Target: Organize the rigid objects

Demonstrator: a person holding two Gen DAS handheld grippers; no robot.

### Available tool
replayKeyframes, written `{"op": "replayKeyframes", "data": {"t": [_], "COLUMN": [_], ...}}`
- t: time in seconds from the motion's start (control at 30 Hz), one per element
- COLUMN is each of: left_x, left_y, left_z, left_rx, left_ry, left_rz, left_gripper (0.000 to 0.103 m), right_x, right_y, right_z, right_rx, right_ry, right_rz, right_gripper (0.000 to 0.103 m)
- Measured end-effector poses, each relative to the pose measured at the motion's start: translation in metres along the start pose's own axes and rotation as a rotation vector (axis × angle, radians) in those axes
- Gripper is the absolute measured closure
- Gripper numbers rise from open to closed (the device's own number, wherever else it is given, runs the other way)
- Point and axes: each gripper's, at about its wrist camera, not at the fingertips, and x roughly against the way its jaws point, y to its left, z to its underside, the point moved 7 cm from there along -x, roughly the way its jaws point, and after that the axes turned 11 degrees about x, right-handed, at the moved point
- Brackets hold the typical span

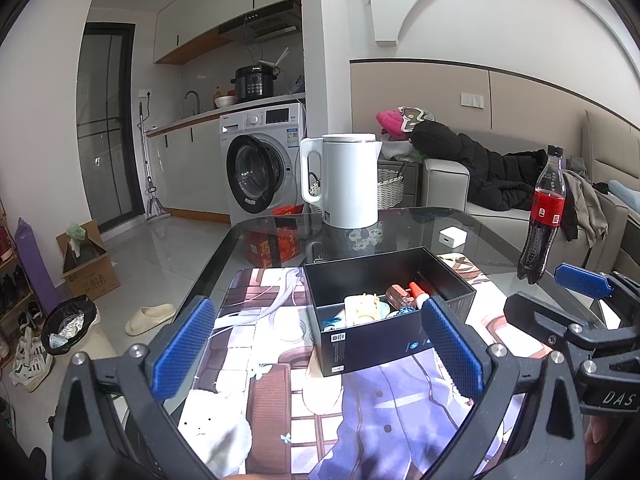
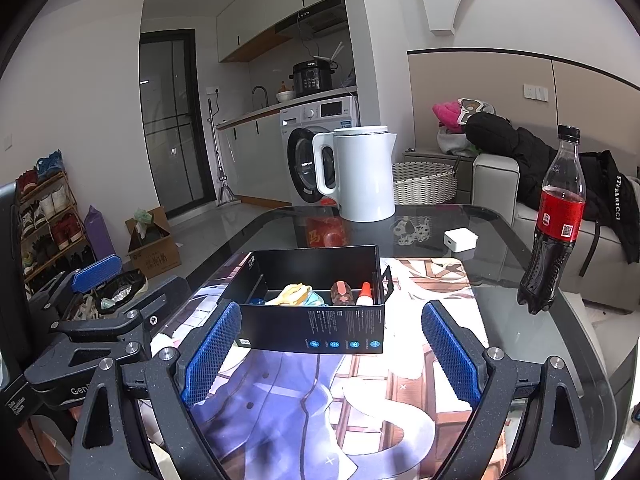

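A black open box (image 1: 376,344) (image 2: 316,328) sits on a printed mat (image 1: 280,380) (image 2: 360,400) on the glass table. Inside lie several small items: a yellow and white piece (image 1: 362,307) (image 2: 294,294), a brown faceted bottle (image 1: 400,295) (image 2: 342,293), a red-capped white tube (image 1: 418,294) (image 2: 365,294) and blue bits. My left gripper (image 1: 316,350) is open and empty, just before the box. My right gripper (image 2: 332,354) is open and empty, its blue pads on either side of the box's near wall. The right gripper also shows in the left wrist view (image 1: 584,280), the left in the right wrist view (image 2: 96,268).
A white kettle (image 1: 344,180) (image 2: 360,172) stands at the table's far side. A cola bottle (image 1: 544,216) (image 2: 556,220) stands at the right. A white charger cube (image 1: 452,237) (image 2: 460,240) lies behind the box. A sofa with clothes is to the right, a washing machine behind.
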Motion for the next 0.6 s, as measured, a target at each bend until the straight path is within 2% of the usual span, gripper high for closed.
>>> {"op": "replayKeyframes", "data": {"t": [0.6], "left_x": [0.0018], "left_y": [0.0032], "left_z": [-0.0019], "left_rx": [0.006], "left_ry": [-0.017], "left_rz": [-0.012], "left_gripper": [0.0], "right_x": [-0.0011], "right_y": [0.0029], "right_z": [0.0015], "right_rx": [0.001], "right_ry": [0.007], "right_rz": [-0.009], "right_gripper": [0.01]}}
